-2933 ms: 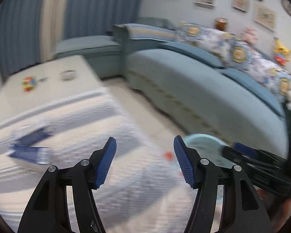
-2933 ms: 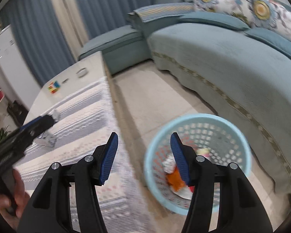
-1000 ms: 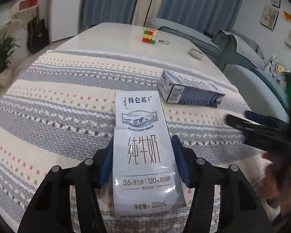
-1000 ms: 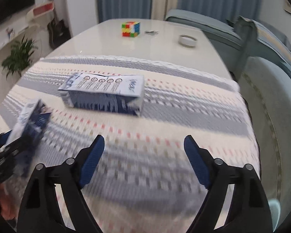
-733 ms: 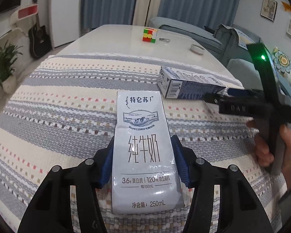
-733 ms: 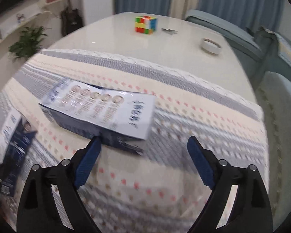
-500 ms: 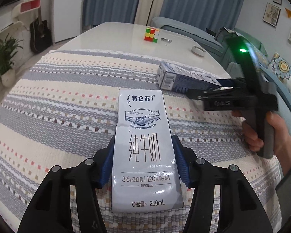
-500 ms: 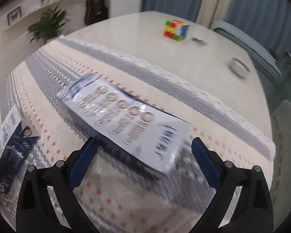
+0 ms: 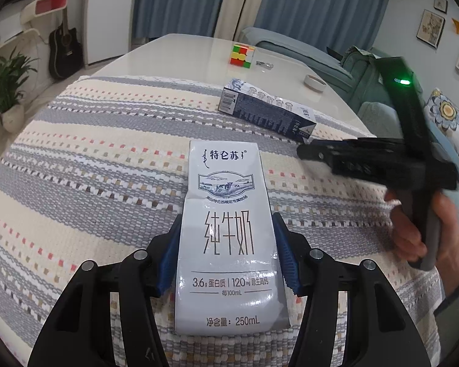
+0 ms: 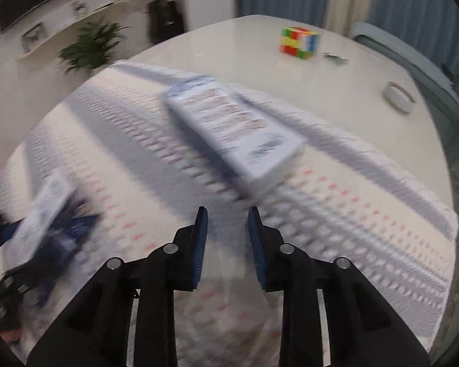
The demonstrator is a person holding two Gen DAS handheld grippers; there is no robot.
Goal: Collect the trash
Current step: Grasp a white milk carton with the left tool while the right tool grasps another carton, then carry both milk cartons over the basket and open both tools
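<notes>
- We see the left gripper (image 9: 226, 263) filled by the milk carton (image 9: 228, 235), which blocks its own forward view of the striped cloth (image 9: 91, 177).
- The second carton (image 9: 266, 113) lies flat ahead; the right gripper (image 10: 226, 232) points at its near end with bare cloth between, fingers narrowly parted.
- To the left, the cloth lies bare, wide enough for a gripper.
- Beyond the cloth, the white table (image 9: 183, 52) carries a puzzle cube (image 9: 242, 56) and a tape roll (image 9: 315, 82), well apart.

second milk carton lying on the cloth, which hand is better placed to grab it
Right. The right tool is empty and points at the lying carton just ahead, while the left tool already grips a milk carton.
</notes>
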